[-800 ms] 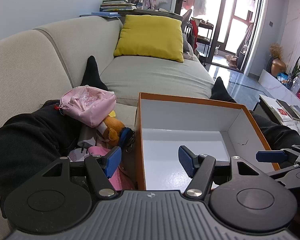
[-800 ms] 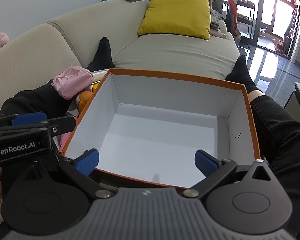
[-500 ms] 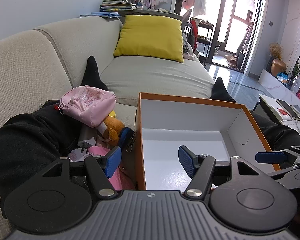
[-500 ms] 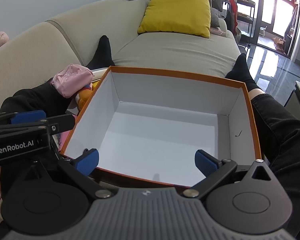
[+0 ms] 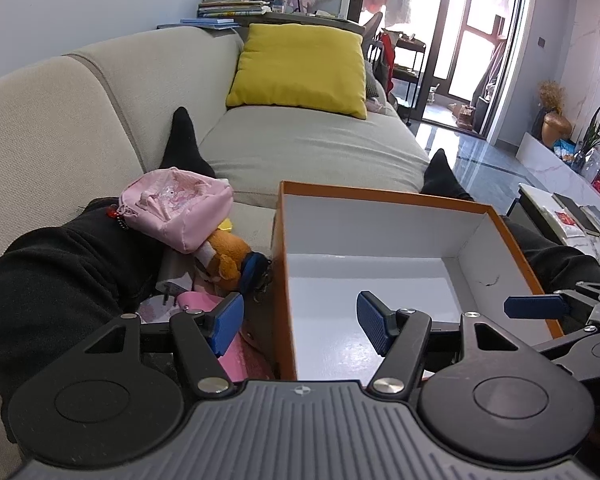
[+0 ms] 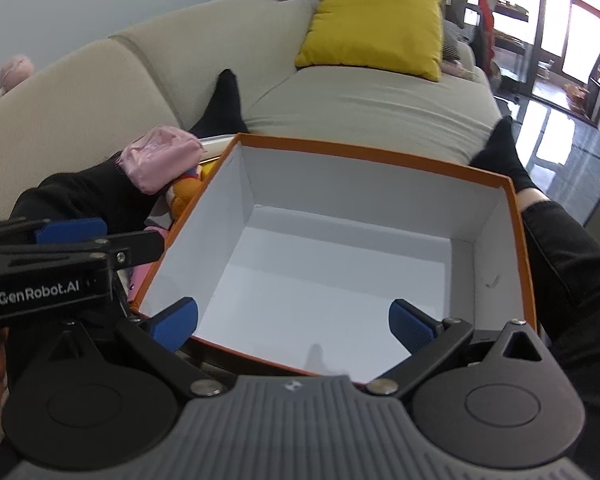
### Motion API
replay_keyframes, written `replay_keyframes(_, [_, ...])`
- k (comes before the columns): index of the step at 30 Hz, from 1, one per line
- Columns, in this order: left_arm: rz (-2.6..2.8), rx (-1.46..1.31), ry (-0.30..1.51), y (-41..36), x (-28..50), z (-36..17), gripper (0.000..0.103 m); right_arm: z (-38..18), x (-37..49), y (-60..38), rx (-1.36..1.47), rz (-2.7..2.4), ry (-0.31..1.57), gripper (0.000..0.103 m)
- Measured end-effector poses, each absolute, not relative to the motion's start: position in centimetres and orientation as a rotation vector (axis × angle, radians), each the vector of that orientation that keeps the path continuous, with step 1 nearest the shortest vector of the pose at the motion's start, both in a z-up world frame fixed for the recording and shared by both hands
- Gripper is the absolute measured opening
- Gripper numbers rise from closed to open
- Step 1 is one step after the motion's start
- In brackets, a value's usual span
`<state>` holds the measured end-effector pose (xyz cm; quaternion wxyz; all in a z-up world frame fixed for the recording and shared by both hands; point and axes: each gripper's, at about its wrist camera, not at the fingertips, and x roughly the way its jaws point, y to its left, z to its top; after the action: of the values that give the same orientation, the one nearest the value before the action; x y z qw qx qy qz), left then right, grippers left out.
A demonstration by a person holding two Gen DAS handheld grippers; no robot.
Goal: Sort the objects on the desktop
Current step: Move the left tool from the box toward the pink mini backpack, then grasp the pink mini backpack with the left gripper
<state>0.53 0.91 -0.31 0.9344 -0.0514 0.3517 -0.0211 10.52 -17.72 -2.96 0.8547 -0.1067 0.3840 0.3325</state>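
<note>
Both tools released, nothing gripped: left tool (image 5: 298,322) straddles the left wall of the orange-rimmed white cardboard box (image 6: 516,216); right tool (image 6: 292,322) over its near edge. Pink fabric pouch (image 5: 176,206) and orange plush toy (image 5: 228,254) lie just left of box, on beige sofa (image 5: 312,152).

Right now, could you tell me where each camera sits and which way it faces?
Left wrist: on the left gripper, tilted down over the box's left wall, with the pink pouch alongside; black-trousered legs show.
Right wrist: on the right gripper, tilted down into the box; the left gripper juts in at left.
Shared: box, pouch, yellow cushion, sofa.
</note>
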Motion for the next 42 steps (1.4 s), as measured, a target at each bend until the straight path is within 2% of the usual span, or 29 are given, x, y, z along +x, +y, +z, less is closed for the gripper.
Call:
replay_keyframes(3, [-0.029, -0.106, 0.735, 1.5, 1.2, -0.3, 0.073, -2.9, 11.1, -16.6, -0.285, 0.734, 0.800, 0.087])
replay_keyframes(8, [0.007, -0.077, 0.768, 2.7, 2.8, -0.3, 0.064, -1.8, 12.5, -14.4, -0.359, 0.824, 0.772, 0.068])
replay_keyframes(14, [0.034, -0.084, 0.814, 4.5, 5.0, 0.0, 0.060, -0.2, 13.9, -10.8, -0.470, 0.925, 0.675, 0.057])
replay_keyframes(22, [0.102, -0.060, 0.818, 6.4, 8.0, 0.5, 0.059, 0.3, 16.1, -5.7, -0.555, 1.015, 0.620, 0.051])
replay_keyframes(25, [0.103, -0.084, 0.826, 7.4, 9.1, 0.6, 0.059, 0.1, 17.1, -4.2, -0.572, 1.035, 0.620, 0.041])
replay_keyframes(28, [0.116, -0.119, 0.822, 8.8, 9.7, 0.7, 0.059, 0.1, 18.1, -3.0, -0.580, 1.039, 0.597, 0.040])
replay_keyframes(31, [0.169, -0.214, 0.816, 11.2, 10.2, 0.8, 0.065, 0.2, 19.2, -1.7, -0.574, 1.054, 0.585, 0.039])
replay_keyframes(34, [0.197, -0.336, 0.858, 13.3, 10.8, 0.0, 0.065, 0.1, 20.2, -0.1, -0.561, 1.091, 0.604, 0.039])
replay_keyframes(36, [0.182, -0.418, 0.894, 14.3, 11.3, -0.9, 0.065, -0.4, 20.8, 1.1, -0.557, 1.123, 0.620, 0.037])
replay_keyframes(38, [0.152, -0.487, 0.919, 14.7, 11.8, -1.8, 0.065, -1.0, 21.4, 2.2, -0.557, 1.142, 0.642, 0.029])
replay_keyframes(40, [0.144, -0.538, 0.927, 15.1, 12.5, -2.5, 0.066, -1.5, 22.0, 3.0, -0.559, 1.147, 0.655, 0.029])
replay_keyframes(42, [0.141, -0.596, 0.935, 15.6, 13.3, -3.4, 0.071, -1.9, 22.4, 3.5, -0.565, 1.150, 0.665, 0.026])
